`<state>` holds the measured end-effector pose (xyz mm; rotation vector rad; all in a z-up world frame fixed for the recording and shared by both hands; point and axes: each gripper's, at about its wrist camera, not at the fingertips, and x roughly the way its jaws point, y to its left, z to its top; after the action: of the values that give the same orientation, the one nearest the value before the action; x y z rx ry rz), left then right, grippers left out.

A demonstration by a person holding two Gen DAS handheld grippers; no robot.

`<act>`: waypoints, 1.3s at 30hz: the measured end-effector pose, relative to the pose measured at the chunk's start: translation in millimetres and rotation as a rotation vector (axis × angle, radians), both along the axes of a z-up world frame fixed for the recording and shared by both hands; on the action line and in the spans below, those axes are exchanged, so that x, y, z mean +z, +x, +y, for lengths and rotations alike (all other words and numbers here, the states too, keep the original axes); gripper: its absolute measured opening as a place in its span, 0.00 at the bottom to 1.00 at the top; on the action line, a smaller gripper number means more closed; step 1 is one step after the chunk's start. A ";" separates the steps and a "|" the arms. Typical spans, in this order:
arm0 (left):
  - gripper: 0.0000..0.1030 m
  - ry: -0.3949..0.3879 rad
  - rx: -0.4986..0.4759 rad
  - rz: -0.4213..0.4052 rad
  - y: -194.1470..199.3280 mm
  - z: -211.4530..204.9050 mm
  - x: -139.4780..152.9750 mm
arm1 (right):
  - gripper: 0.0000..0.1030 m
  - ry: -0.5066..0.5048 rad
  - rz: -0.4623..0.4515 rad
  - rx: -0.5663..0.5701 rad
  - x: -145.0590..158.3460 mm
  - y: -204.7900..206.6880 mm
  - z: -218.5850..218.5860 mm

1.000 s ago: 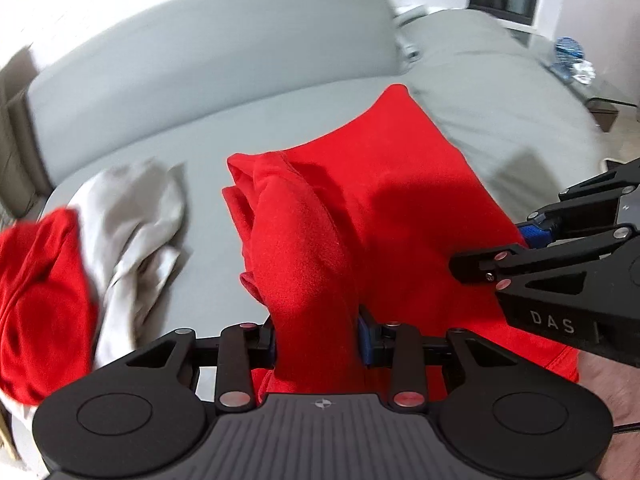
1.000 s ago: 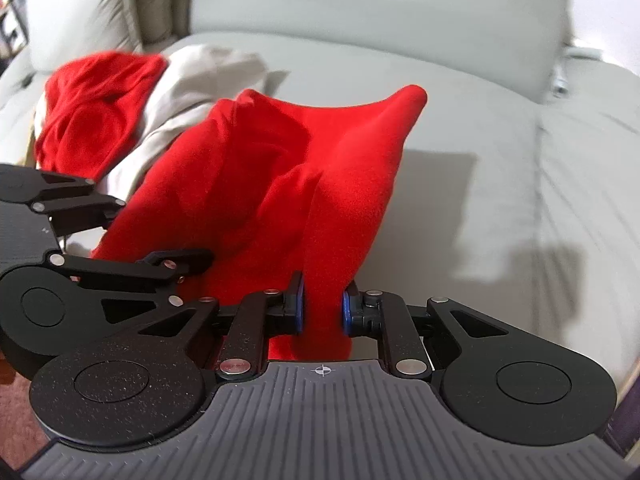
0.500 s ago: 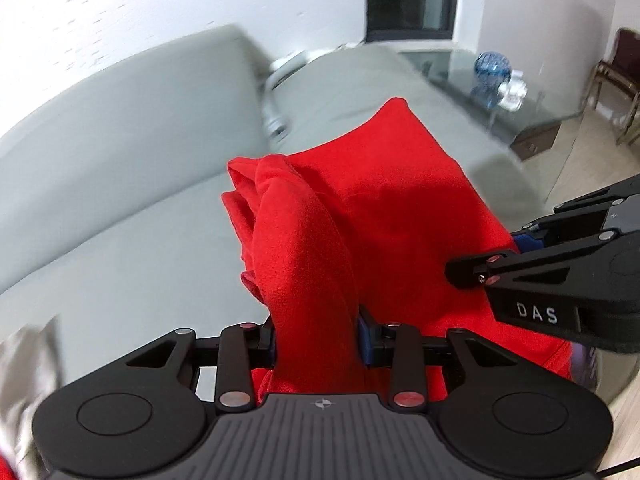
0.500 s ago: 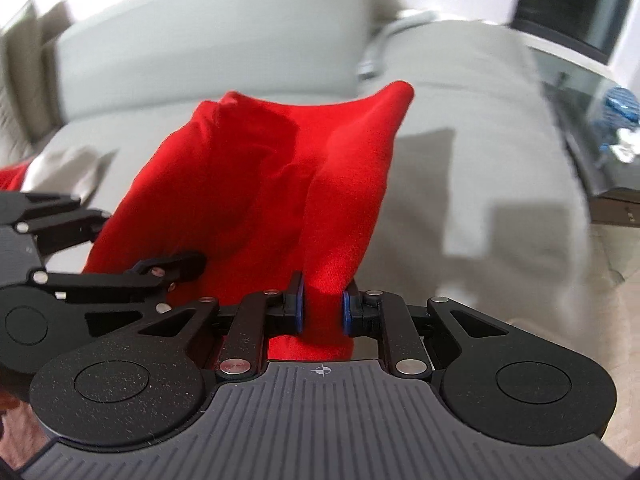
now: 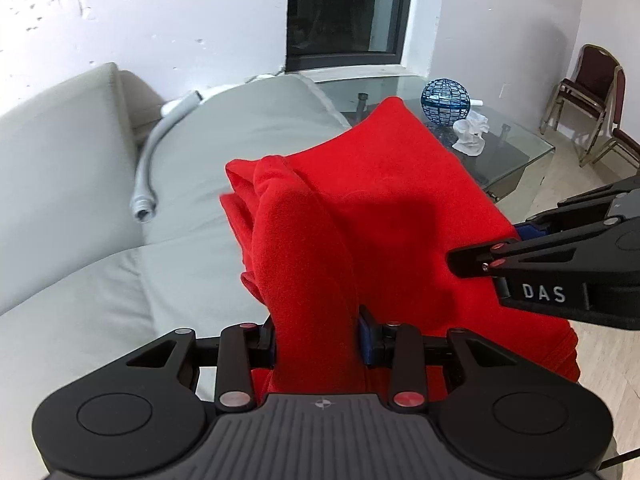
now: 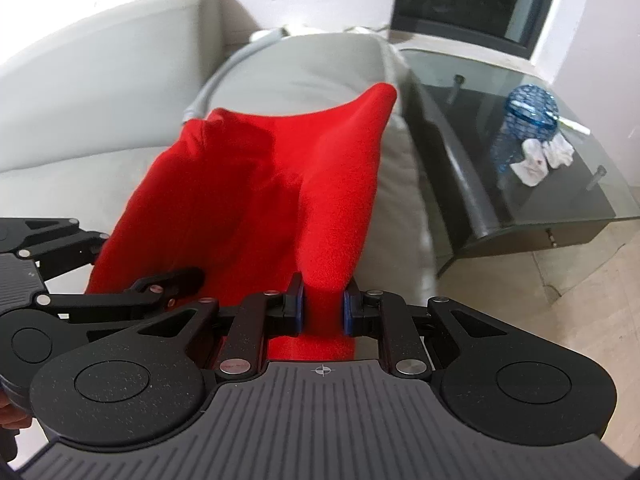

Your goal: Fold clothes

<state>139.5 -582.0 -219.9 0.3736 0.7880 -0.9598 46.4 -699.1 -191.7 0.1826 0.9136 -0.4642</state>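
Note:
A folded red garment (image 5: 384,216) hangs between both grippers, held up over the right end of a grey sofa (image 5: 72,184). My left gripper (image 5: 318,336) is shut on a thick bunch of its near edge. My right gripper (image 6: 323,308) is shut on another bunched part of the red garment (image 6: 256,184). In the left wrist view the right gripper (image 5: 524,236) enters from the right side, level with the cloth. In the right wrist view the left gripper (image 6: 132,280) shows at the left. The garment's far corner sticks up.
A glass side table (image 6: 520,152) stands right of the sofa, carrying a blue wire ball (image 6: 530,108) and crumpled white tissue (image 6: 540,156). A grey hose (image 5: 148,168) lies along the sofa's back cushion. Dark red chairs (image 5: 592,92) stand by the far wall, near a dark window (image 5: 344,8).
Both grippers have carried the red garment rightward along the sofa. The pile of red and white clothes has left the view; the glass table and chairs have come in.

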 end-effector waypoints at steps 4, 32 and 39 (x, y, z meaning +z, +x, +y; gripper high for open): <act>0.63 0.009 0.059 0.066 8.8 11.9 -19.0 | 0.24 0.050 0.018 -0.040 -21.0 -0.6 -11.9; 0.35 -0.150 0.040 -0.015 34.9 26.9 19.6 | 0.15 -0.084 -0.010 0.030 -13.1 -2.8 -7.3; 0.36 -0.078 -0.138 -0.015 -27.2 43.3 10.6 | 0.16 0.046 0.137 0.098 -13.8 -31.4 31.0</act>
<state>112.3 -538.7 -209.3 0.3702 0.7156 -1.1127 15.1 -668.1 -205.5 0.1481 1.0632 -0.3684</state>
